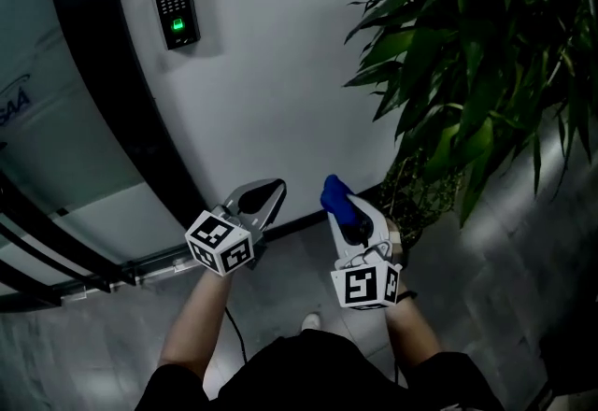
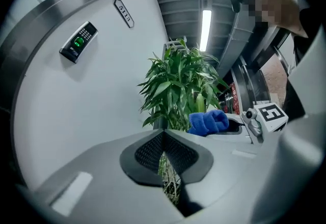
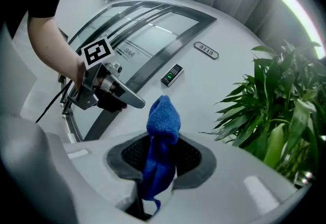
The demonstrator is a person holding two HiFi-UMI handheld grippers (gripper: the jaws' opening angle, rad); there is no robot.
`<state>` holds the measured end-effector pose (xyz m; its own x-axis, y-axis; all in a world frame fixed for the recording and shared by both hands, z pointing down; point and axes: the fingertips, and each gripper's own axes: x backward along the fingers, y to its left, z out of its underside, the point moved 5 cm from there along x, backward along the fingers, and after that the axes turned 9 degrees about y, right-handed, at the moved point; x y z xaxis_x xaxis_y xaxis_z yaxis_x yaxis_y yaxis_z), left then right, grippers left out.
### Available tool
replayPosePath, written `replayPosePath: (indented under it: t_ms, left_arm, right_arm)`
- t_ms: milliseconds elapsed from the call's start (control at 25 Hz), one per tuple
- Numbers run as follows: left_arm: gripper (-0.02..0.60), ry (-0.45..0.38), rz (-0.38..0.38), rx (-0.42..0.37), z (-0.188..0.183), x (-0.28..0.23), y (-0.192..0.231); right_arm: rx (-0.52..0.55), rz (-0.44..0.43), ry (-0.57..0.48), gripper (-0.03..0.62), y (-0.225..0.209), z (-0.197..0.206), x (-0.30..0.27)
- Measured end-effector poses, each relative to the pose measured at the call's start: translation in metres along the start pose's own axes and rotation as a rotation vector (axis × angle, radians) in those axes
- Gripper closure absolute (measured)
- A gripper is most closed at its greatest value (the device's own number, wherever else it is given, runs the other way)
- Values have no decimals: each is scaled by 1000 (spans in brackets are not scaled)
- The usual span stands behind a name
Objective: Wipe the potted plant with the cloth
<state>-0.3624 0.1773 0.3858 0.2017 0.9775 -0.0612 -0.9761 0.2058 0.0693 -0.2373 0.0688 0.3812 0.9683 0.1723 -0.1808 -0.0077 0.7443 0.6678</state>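
- Two grippers are up in front of the person, and the right gripper (image 1: 339, 205) is the one to watch; its jaws are clamped on a bunched blue fluffy cloth (image 3: 162, 134), with a rounded wad poking past the tips and a tail hanging down between the pads;
- the left gripper (image 1: 263, 198) sits just beside it, jaws closed tip to tip with nothing between them; its own view shows only leaves through the slit lower down;
- a tall green leafy potted plant (image 1: 472, 73) stands ahead and to the right of the cloth, well apart from it; nothing is touching yet; the right gripper is clearly the nearer of the two, and it sits between the left one and the foliage;
- the leaves are long, narrow blades, arching out and drooping from upright stems; the nearest ones reach toward the white curved wall (image 1: 280, 73), up and to the right of the wad;
- my call: the coming move is a reach forward and right, wad leading; wiping along a blade's length, base to tip, looks the sensible line; the free left claw could steady a leaf, but it would have to open first.
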Motion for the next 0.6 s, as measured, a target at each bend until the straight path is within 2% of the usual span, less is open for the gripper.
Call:
replayPosePath:
  t_ms: [280,400,600]
  left_arm:
    - [575,-14,61,-34,-22,-52,45]
    - [575,-11,152,-58,-28,-99,46]
    - [575,5,363,-54,-30,-175,41]
  right_arm:
    - [-45,20,-26,484,-23,0,-42]
    - [-80,81,19,484,-40,17,-49]
    - [-108,202,118,484,-57,38,-54]
